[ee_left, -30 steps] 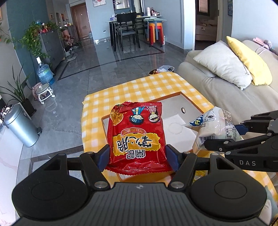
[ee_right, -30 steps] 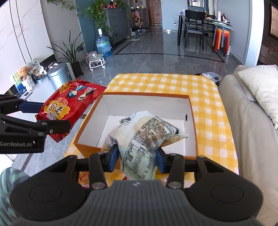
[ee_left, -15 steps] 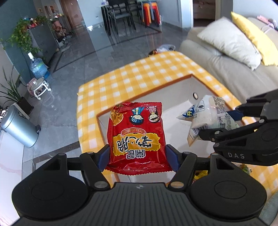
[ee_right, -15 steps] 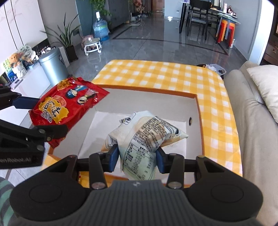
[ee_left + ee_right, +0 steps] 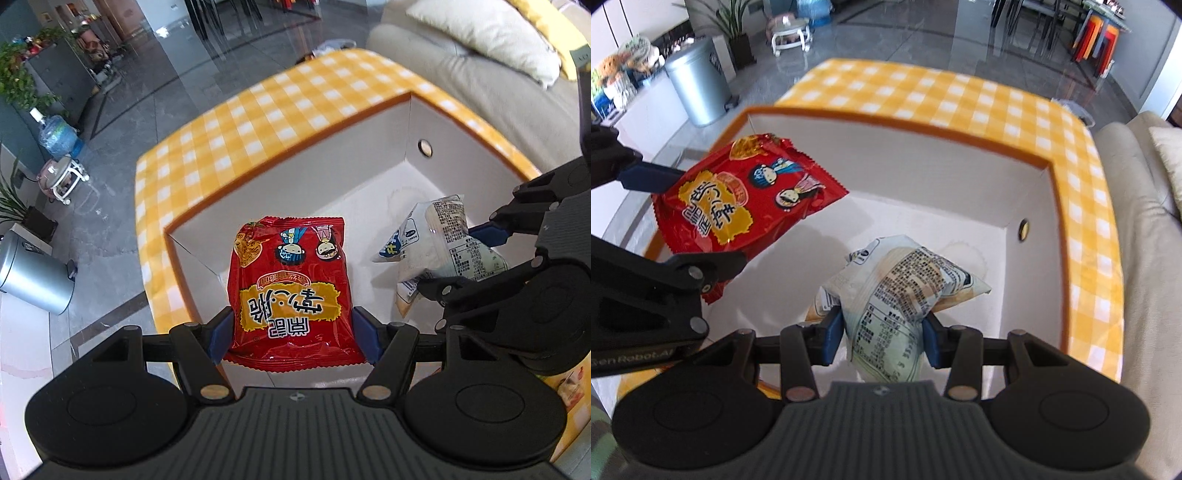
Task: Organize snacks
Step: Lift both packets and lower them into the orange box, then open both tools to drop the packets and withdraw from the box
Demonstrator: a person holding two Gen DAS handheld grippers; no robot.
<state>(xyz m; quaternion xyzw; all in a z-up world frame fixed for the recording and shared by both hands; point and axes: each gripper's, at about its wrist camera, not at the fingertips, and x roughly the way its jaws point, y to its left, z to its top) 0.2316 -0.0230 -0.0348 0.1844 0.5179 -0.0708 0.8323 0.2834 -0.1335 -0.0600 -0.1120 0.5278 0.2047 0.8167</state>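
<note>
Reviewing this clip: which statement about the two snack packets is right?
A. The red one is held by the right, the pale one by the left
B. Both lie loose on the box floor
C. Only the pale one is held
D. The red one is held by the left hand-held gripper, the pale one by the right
D: the left hand-held gripper is clamped on the red packet, and the right hand-held gripper is clamped on the pale packet, both over the open box.

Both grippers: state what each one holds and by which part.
The left gripper clamps the red snack packet by its bottom end. The right gripper clamps the pale snack packet around its lower end.
</note>
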